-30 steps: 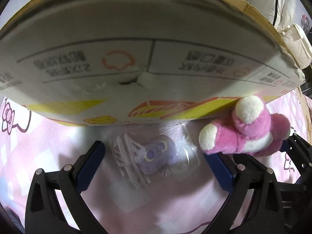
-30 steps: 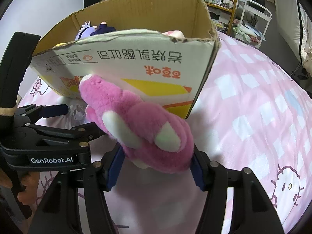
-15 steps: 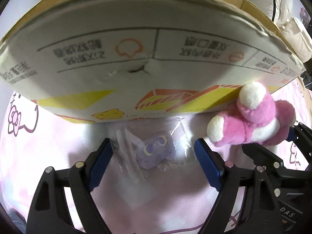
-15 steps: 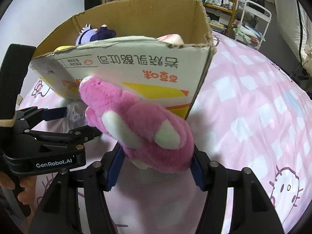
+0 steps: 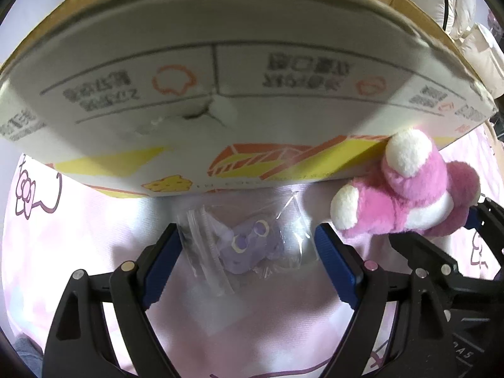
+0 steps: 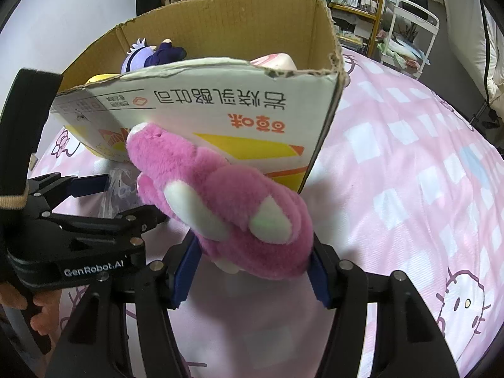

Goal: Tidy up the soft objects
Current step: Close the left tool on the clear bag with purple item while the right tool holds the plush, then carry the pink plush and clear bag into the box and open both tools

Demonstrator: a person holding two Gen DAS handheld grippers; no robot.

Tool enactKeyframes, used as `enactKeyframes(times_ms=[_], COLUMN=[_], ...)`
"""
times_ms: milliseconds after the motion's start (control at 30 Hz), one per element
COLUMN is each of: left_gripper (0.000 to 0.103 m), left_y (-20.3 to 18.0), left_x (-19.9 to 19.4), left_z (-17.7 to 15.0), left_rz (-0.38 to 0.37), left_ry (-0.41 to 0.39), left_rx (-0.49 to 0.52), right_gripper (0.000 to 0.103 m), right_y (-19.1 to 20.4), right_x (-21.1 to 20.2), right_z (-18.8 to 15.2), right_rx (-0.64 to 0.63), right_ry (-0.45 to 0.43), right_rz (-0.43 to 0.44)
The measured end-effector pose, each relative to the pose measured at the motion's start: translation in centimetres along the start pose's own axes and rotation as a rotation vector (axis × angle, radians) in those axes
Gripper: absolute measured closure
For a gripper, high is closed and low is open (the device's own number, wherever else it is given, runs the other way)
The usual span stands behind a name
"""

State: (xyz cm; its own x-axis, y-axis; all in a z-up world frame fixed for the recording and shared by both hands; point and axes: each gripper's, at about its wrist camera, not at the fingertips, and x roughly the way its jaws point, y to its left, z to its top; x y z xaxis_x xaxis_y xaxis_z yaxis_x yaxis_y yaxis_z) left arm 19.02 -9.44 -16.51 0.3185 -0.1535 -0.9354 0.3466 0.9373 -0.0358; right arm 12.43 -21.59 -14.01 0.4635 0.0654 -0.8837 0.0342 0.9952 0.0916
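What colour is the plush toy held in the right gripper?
Pink with white patches; the plush toy shows best in the right wrist view.

Cardboard box [image 6: 226, 110], outer side wall: large black Chinese characters printed upside down; below them, orange brand characters, also inverted; not reliably readable. Same box, near left end: small black print lines and orange outline icon, too small to read. In left wrist view, box print blurred, illegible.

Left tool [image 6: 94, 204], black body, front face: white lettering "GenRobot.AI".

Right tool body, seen at lower right edge of left wrist view: partial white characters, unreadable.
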Motion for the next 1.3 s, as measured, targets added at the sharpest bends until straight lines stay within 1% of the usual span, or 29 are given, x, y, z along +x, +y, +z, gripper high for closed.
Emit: enactKeyframes(times_ms=[33, 100, 167, 200, 233, 267, 333, 367, 433, 533, 567, 600, 700, 833, 967, 1133, 1233, 1300], left_gripper=[0.020, 0.028, 0.032, 0.037, 0.040, 0.043, 0.046, 0.061, 0.066, 0.079, 0.086, 0.088, 0.092, 0.096, 0.098, 0.099, 0.099, 0.099], left_y=[-0.3, -0.5, -0.4, -0.3, -0.2, 0.1, 0.5, 0.7, 1.0, 1.2, 1.3, 1.6, 1.4, 0.4, 0.0, 0.3, 0.5, 0.7], left_x=[0.2, 0.0, -0.5, -0.7, -0.9, -1.2, -0.8, -0.9, -1.4, -2.1, -2.6, -3.3, -4.6, -6.1, -8.0, -10.0, -11.4, -12.4], left_z=[-0.2, -0.5, -0.7, -0.8, -0.9, -0.8, -1.1, -1.1, -1.1, -1.4, -1.6, -1.7, -2.0, -2.6, -3.0, -3.9, -4.4, -4.7], left_rz=[0.007, 0.009, 0.006, 0.002, 0.000, -0.011, -0.042, -0.041, -0.054, -0.062, -0.065, -0.077, -0.115, -0.133, -0.121, -0.097, -0.071, -0.071], left_ry=[0.004, 0.004, 0.003, 0.002, -0.002, 0.001, 0.008, -0.002, -0.021, -0.054, -0.068, -0.078, -0.112, -0.154, -0.192, -0.229, -0.274, -0.308], left_rx=[-0.003, -0.018, -0.023, -0.027, -0.034, -0.043, -0.069, -0.080, -0.092, -0.108, -0.106, -0.107, -0.095, -0.060, -0.024, -0.021, -0.018, -0.007], right_gripper=[0.038, 0.038, 0.038, 0.038, 0.038, 0.038, 0.038, 0.038, 0.038, 0.038, 0.038, 0.038, 0.038, 0.038, 0.038, 0.038, 0.038, 0.038], right_y=[0.0, -0.1, -0.1, -0.2, -0.2, -0.2, -0.2, -0.1, 0.1, 0.3, 0.3, 0.4, 0.4, 0.6, 0.8, 1.1, 1.3, 1.3], right_x=[0.1, 0.1, 0.2, 0.2, 0.2, 0.1, -0.1, -0.3, -0.5, -0.8, -1.0, -1.1, -1.5, -2.6, -4.2, -6.1, -7.3, -8.3], right_z=[0.0, 0.1, 0.1, 0.2, 0.2, 0.3, 0.3, 0.4, 0.4, 0.3, 0.3, 0.3, 0.3, 0.2, 0.1, -0.3, -0.4, -0.4], right_rx=[0.000, 0.001, 0.004, 0.006, 0.007, 0.005, 0.000, -0.007, -0.012, -0.017, -0.018, -0.020, -0.025, -0.028, -0.032, -0.044, -0.052, -0.057], right_ry=[0.001, 0.002, 0.001, 0.001, 0.000, -0.004, -0.014, -0.020, -0.028, -0.040, -0.045, -0.049, -0.059, -0.089, -0.138, -0.194, -0.235, -0.269], right_rz=[0.000, 0.005, 0.013, 0.025, 0.035, 0.053, 0.061, 0.062, 0.063, 0.060, 0.059, 0.058, 0.050, 0.042, 0.034, 0.038, 0.043, 0.043])
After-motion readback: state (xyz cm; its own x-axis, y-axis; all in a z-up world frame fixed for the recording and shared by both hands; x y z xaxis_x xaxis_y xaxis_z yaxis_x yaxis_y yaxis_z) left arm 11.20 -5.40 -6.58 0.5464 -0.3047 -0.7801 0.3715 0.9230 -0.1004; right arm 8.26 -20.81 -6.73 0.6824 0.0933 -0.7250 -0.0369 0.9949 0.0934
